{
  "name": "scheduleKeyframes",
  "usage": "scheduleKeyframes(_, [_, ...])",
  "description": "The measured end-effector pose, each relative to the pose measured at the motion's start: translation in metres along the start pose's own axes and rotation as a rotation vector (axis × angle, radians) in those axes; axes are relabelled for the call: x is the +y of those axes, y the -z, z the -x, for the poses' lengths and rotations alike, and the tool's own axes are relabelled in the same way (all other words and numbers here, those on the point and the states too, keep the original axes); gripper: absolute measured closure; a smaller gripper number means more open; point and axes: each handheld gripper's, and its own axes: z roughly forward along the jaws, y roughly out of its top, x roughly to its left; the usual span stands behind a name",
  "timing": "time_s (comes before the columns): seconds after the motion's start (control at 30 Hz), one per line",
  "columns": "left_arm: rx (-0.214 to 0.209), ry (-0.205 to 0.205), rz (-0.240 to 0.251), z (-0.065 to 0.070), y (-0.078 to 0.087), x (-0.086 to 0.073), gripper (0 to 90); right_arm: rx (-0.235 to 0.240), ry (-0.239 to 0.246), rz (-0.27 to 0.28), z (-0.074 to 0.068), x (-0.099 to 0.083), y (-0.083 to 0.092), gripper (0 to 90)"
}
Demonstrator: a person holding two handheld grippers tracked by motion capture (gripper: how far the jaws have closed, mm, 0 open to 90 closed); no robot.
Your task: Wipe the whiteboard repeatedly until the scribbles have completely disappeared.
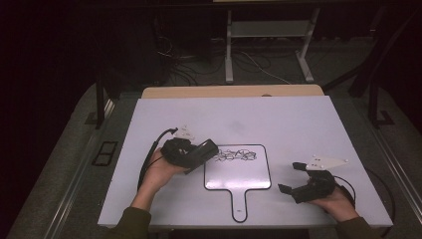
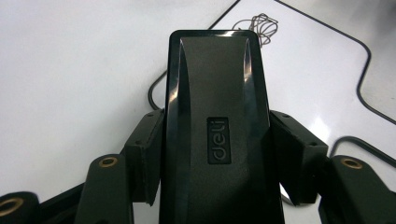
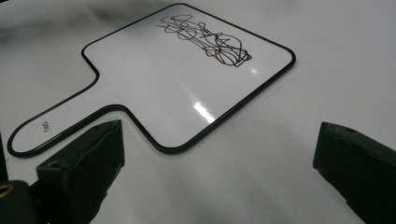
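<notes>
A small white paddle-shaped whiteboard (image 1: 238,177) with a black rim lies flat on the table, handle toward me. Black scribbles (image 1: 235,156) cover its far edge and show again as scribbles (image 3: 205,41) in the right gripper view. My left gripper (image 1: 201,152) is shut on a black "deli" board eraser (image 2: 217,135), and the eraser's tip (image 1: 210,147) sits at the board's far-left corner, beside the scribbles. My right gripper (image 1: 292,177) rests open on the table to the right of the board, with nothing between its fingers (image 3: 84,168).
The white tabletop (image 1: 298,124) has bare room behind and to the right of the board. A wooden edge (image 1: 234,91) runs along its far side. Beyond it, on a dark floor, are cables and a metal stand (image 1: 268,45).
</notes>
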Motion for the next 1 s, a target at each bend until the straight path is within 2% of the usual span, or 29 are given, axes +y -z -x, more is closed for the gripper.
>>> scheduleKeyframes(0.2, [0.001,-0.009,-0.011,-0.002,-0.012,0.011,39.3,0.003,0.006,-0.007,0.000,0.000,0.000,0.9])
scheduleKeyframes(0.27, [0.013,-0.011,0.007,-0.001,-0.016,0.015,39.3,0.002,0.007,-0.006,-0.001,0.000,0.000,0.9])
scheduleKeyframes(0.3, [0.012,-0.026,-0.003,-0.001,-0.020,0.019,39.3,0.003,0.008,-0.004,-0.001,-0.001,0.001,0.9])
scheduleKeyframes(0.43, [0.015,-0.038,-0.020,0.002,-0.028,0.026,39.3,0.005,0.005,-0.002,-0.001,-0.001,0.001,0.9])
scheduleKeyframes(0.5, [0.011,-0.061,-0.039,0.004,-0.037,0.032,39.3,0.004,0.003,-0.001,0.000,-0.001,0.001,0.9])
scheduleKeyframes(0.6, [0.006,-0.060,-0.046,0.005,-0.045,0.038,39.3,0.003,-0.004,-0.002,0.000,-0.001,0.002,0.9])
scheduleKeyframes(0.8, [0.001,-0.073,-0.064,0.006,-0.060,0.045,39.3,0.002,-0.005,-0.004,0.001,-0.002,0.001,0.9])
scheduleKeyframes(1.0, [-0.006,-0.085,-0.076,0.006,-0.073,0.046,39.3,0.004,-0.003,-0.003,0.001,-0.002,0.001,0.9])
